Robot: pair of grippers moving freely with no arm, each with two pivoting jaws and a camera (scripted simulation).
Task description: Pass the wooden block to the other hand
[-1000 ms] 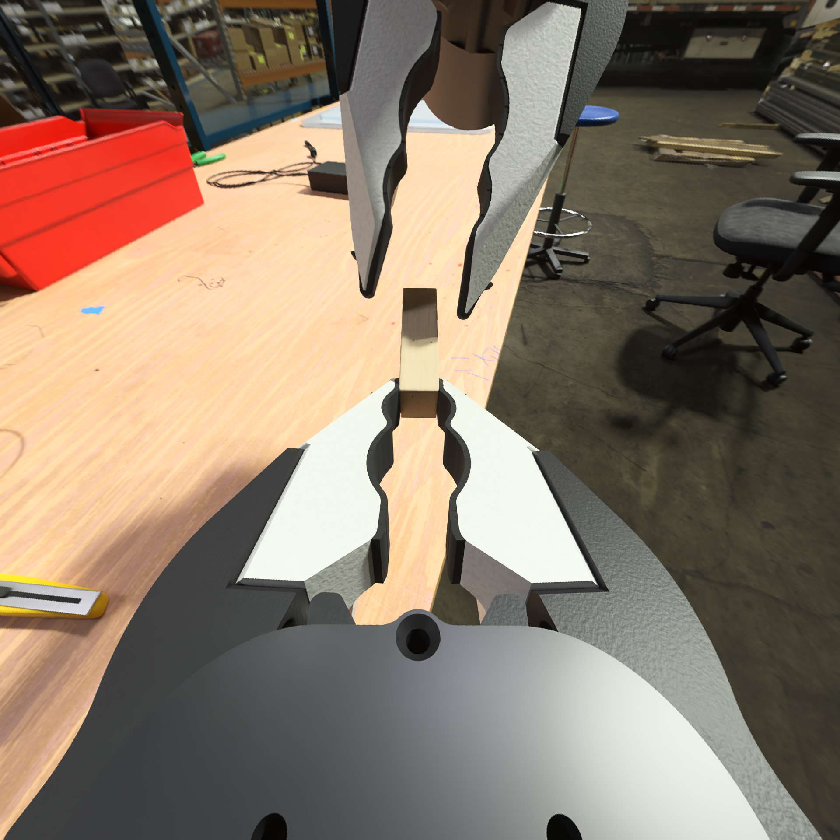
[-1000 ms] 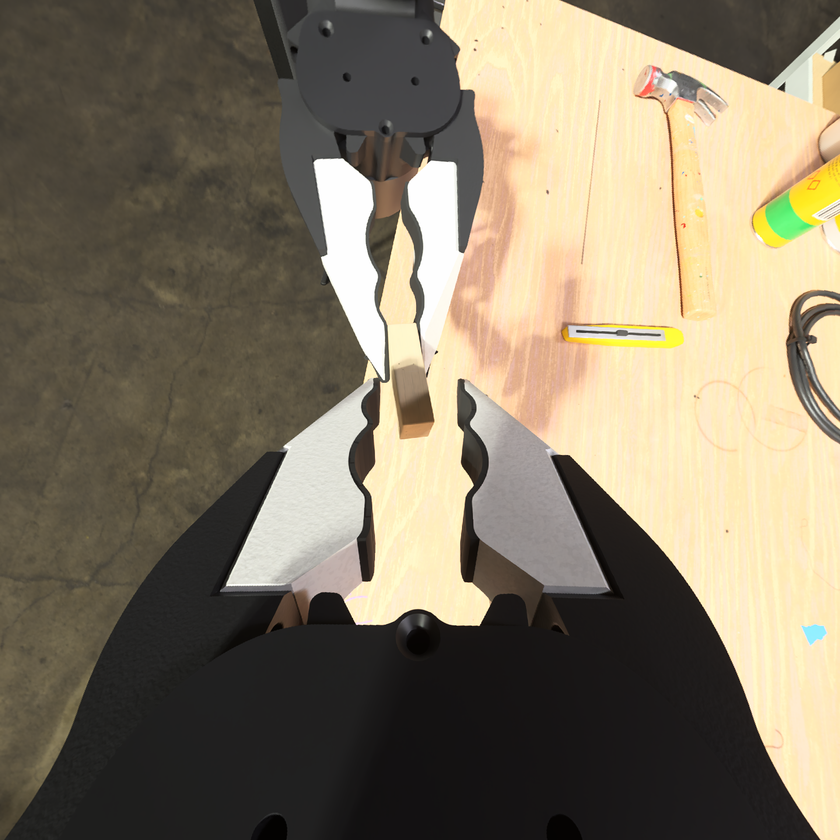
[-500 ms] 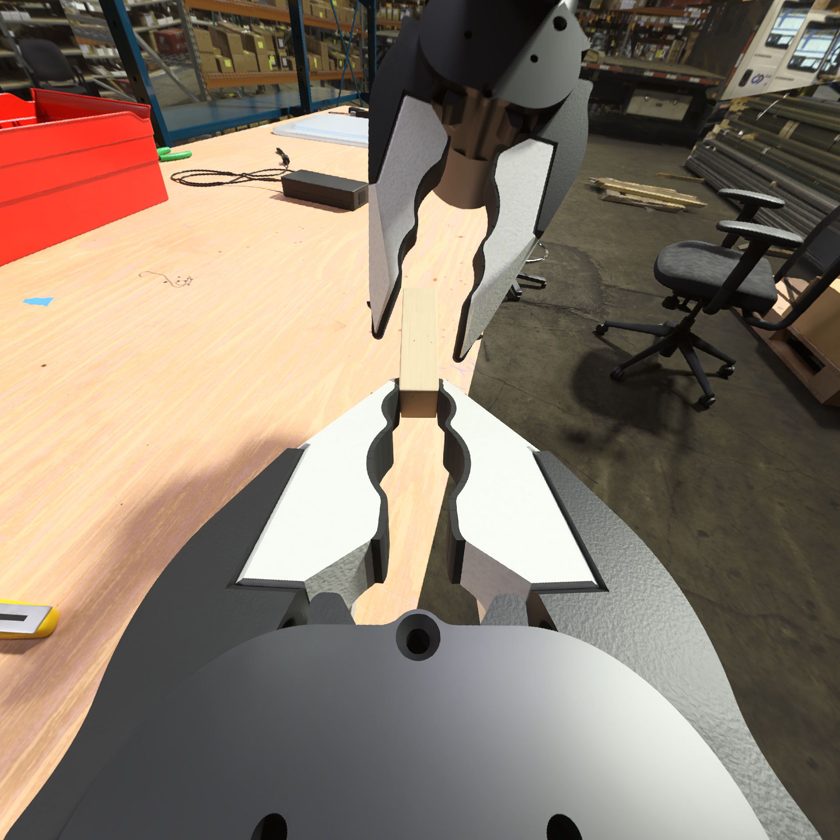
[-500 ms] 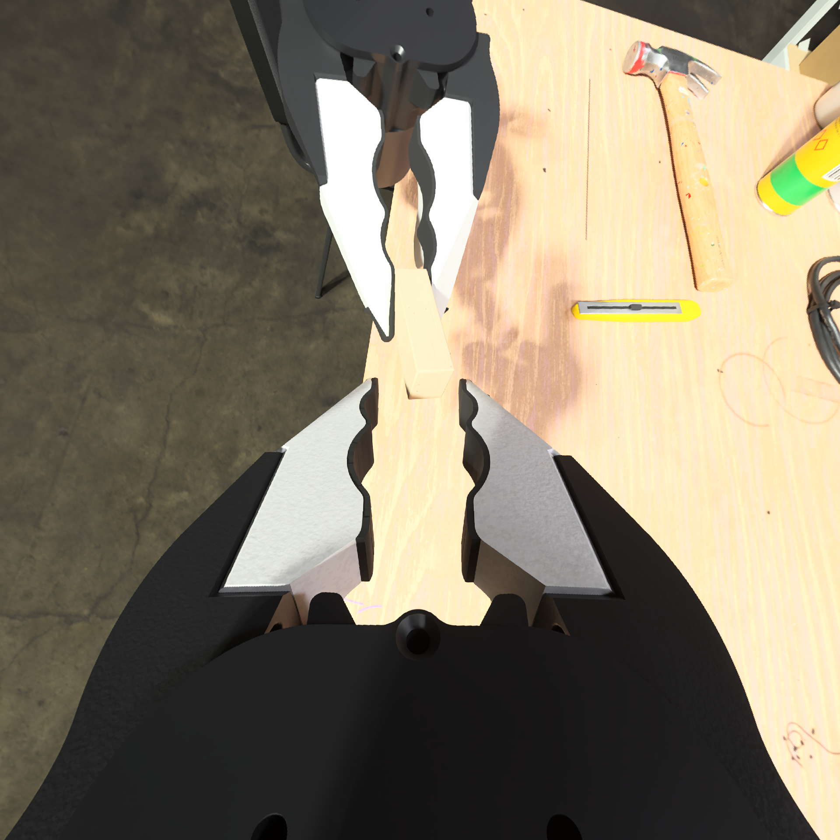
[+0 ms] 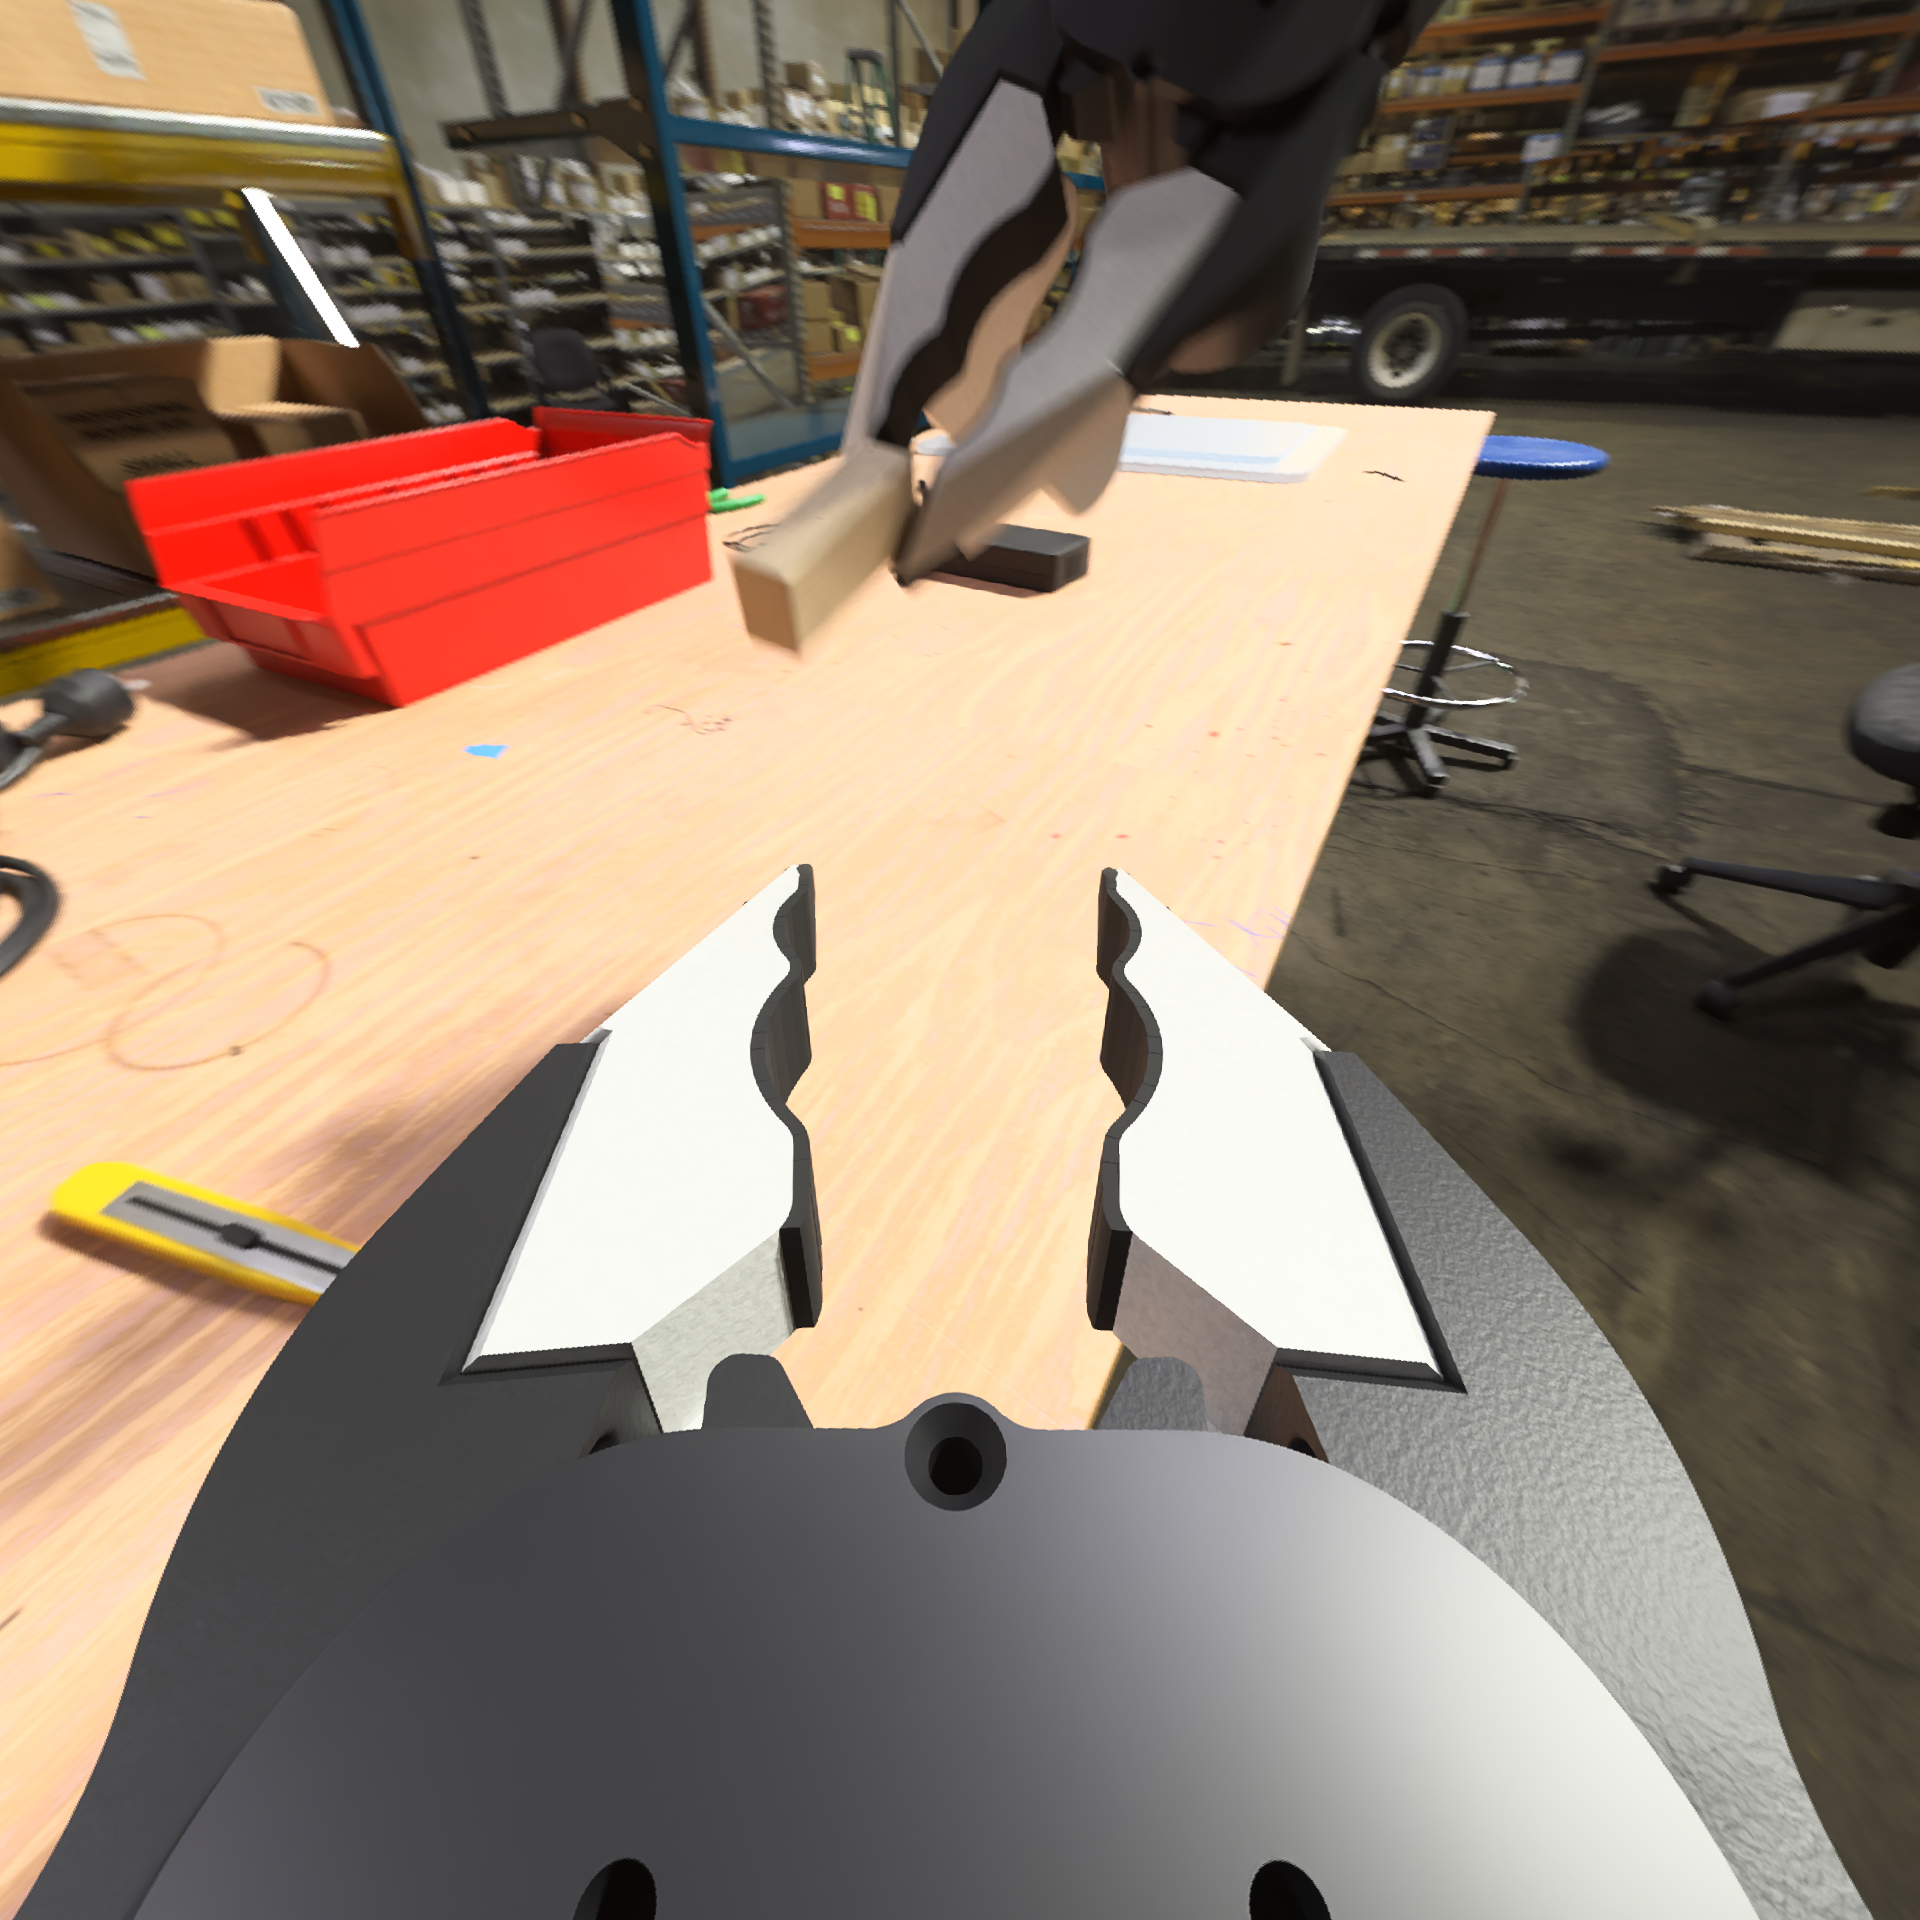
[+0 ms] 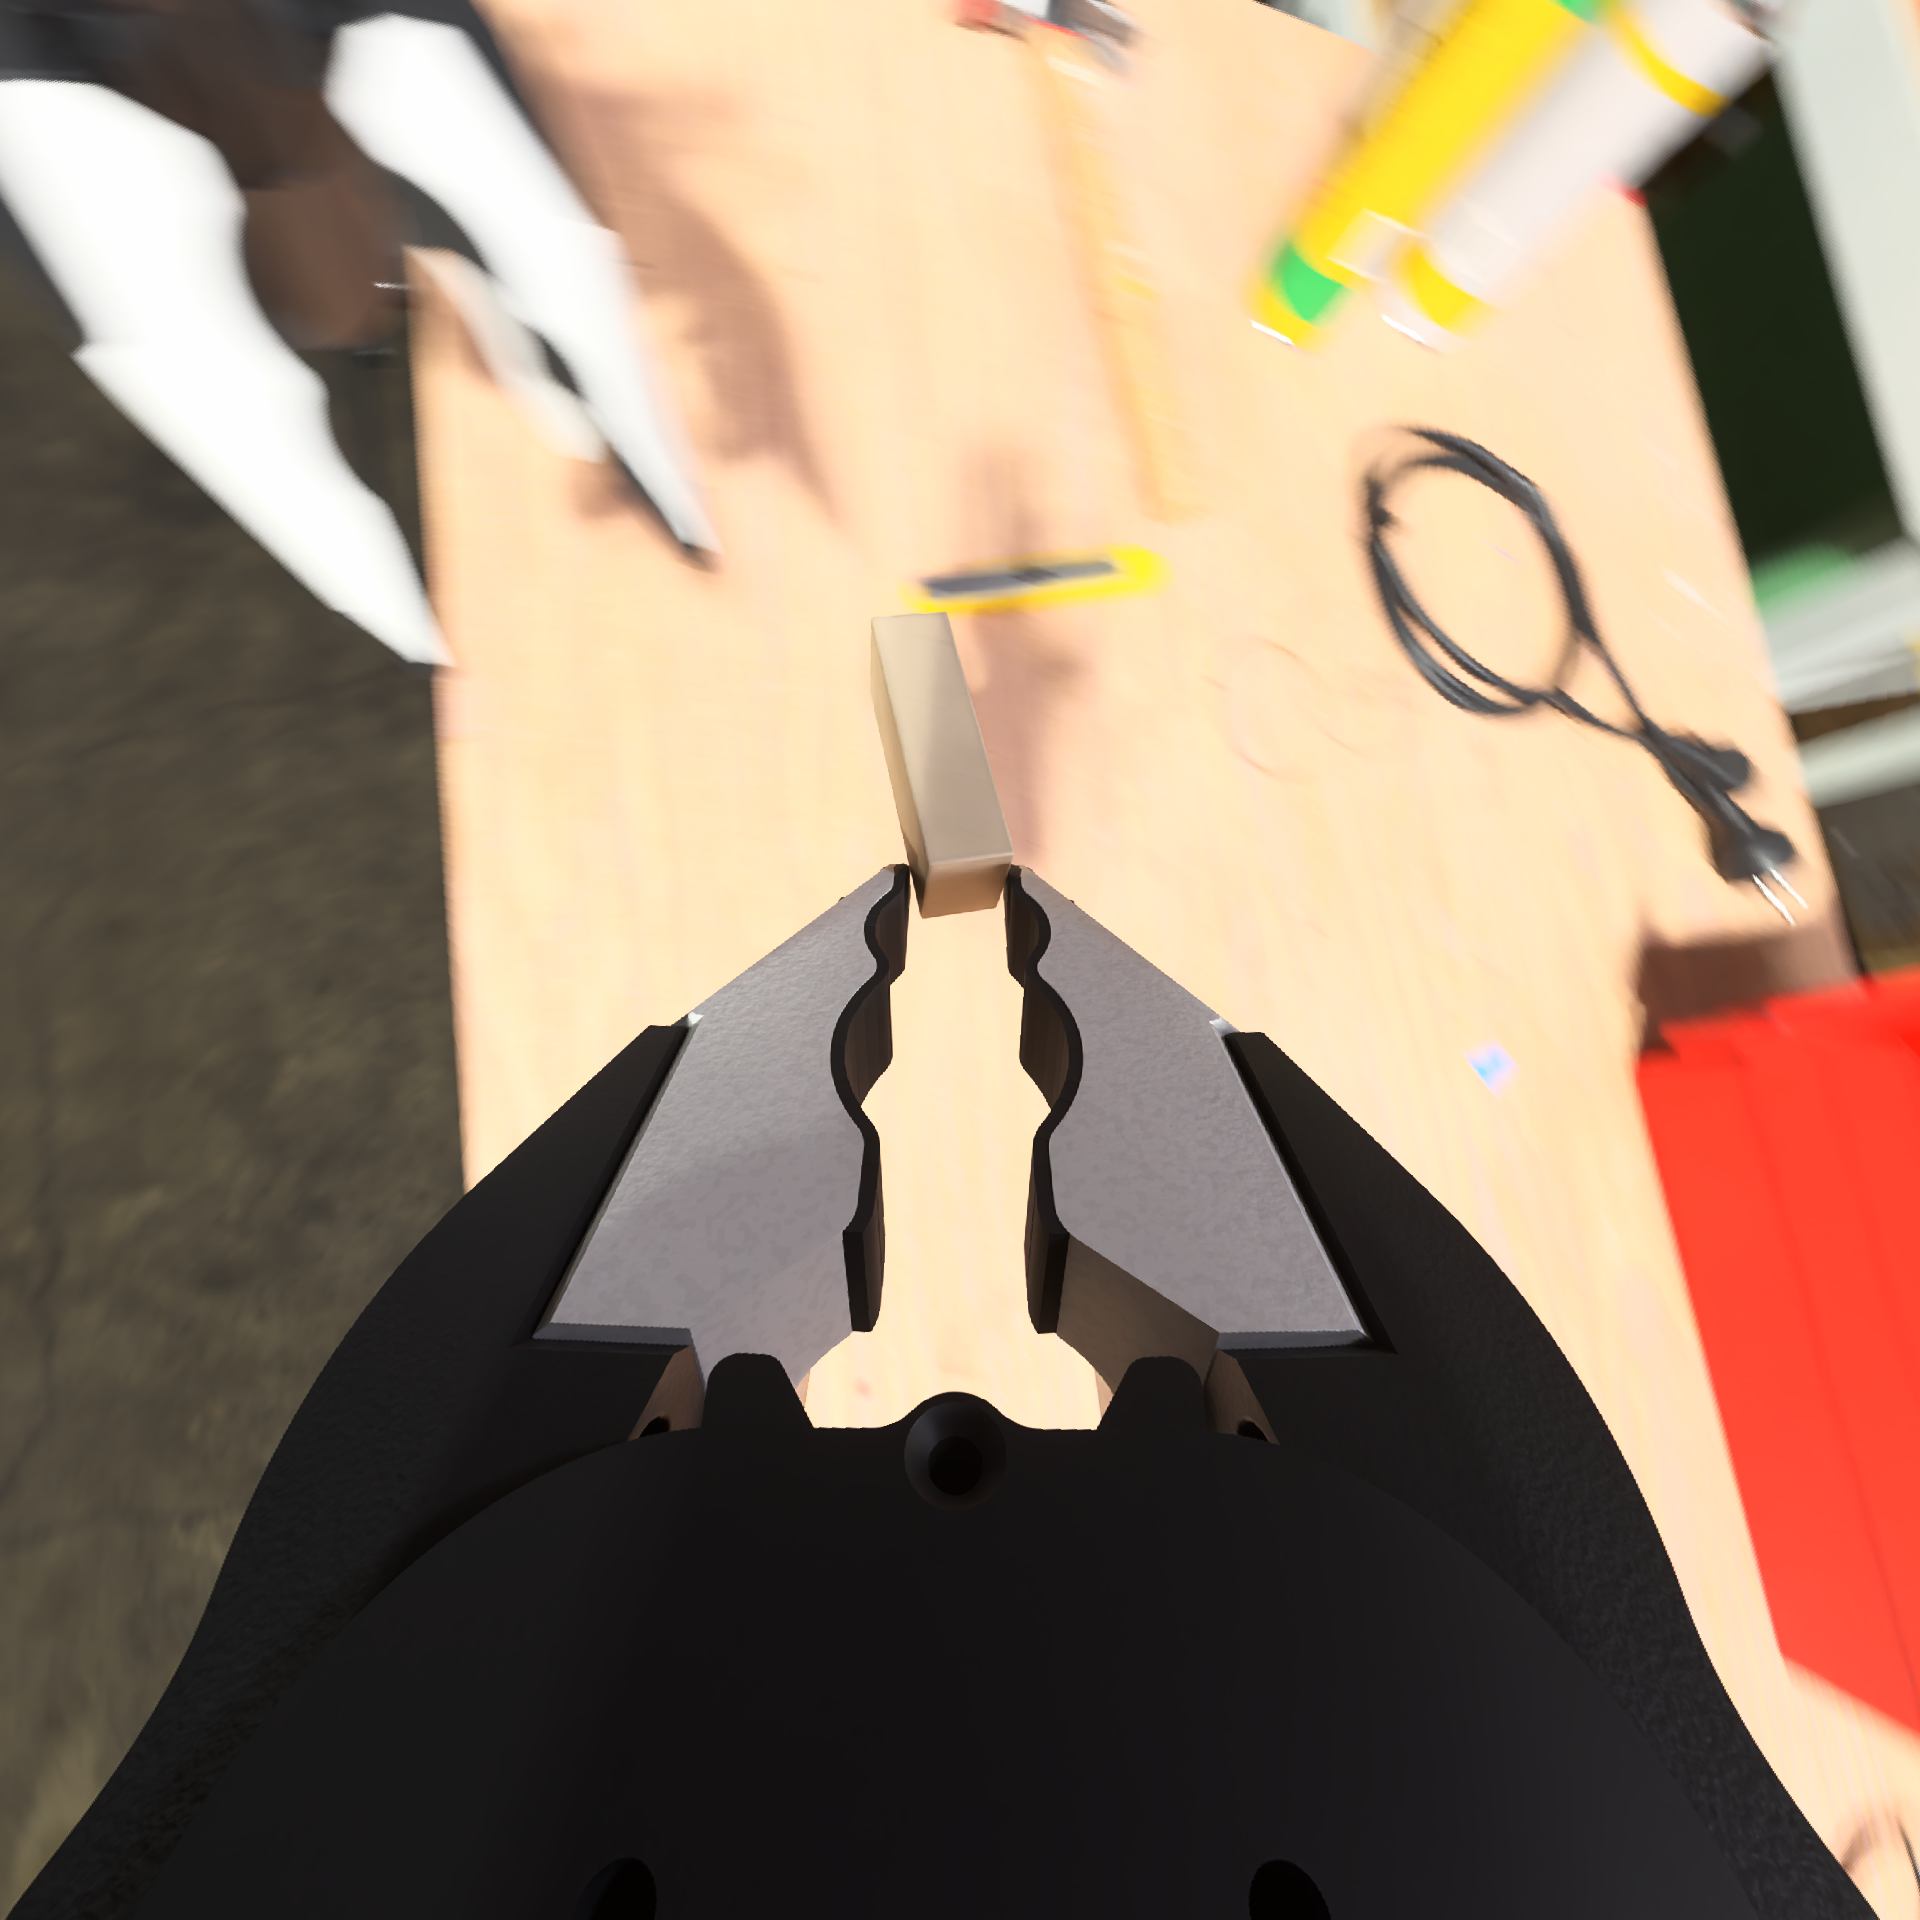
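The wooden block (image 6: 935, 748) is a pale, long piece. My right gripper (image 6: 956, 883) is shut on its near end and holds it above the wooden table (image 6: 644, 935). In the left wrist view the right gripper (image 5: 894, 499) hangs in from above, with the block (image 5: 821, 551) sticking out down-left in the air. My left gripper (image 5: 954, 883) is open and empty, low over the table (image 5: 935, 727), apart from the block. In the right wrist view the left gripper (image 6: 551, 592) is blurred at the upper left, its jaws spread.
A red bin (image 5: 416, 561) stands at the table's left. A yellow utility knife (image 5: 197, 1231) lies by my left gripper. A black adapter (image 5: 1023, 551), a black cable (image 6: 1475, 582) and a yellow-green tube (image 6: 1382, 208) lie farther off. The table edge, a blue stool (image 5: 1538, 457) and floor are to the right.
My right gripper shut on the block and my left gripper let it go and opened. The two have moved apart, with the block now carried by the right gripper.
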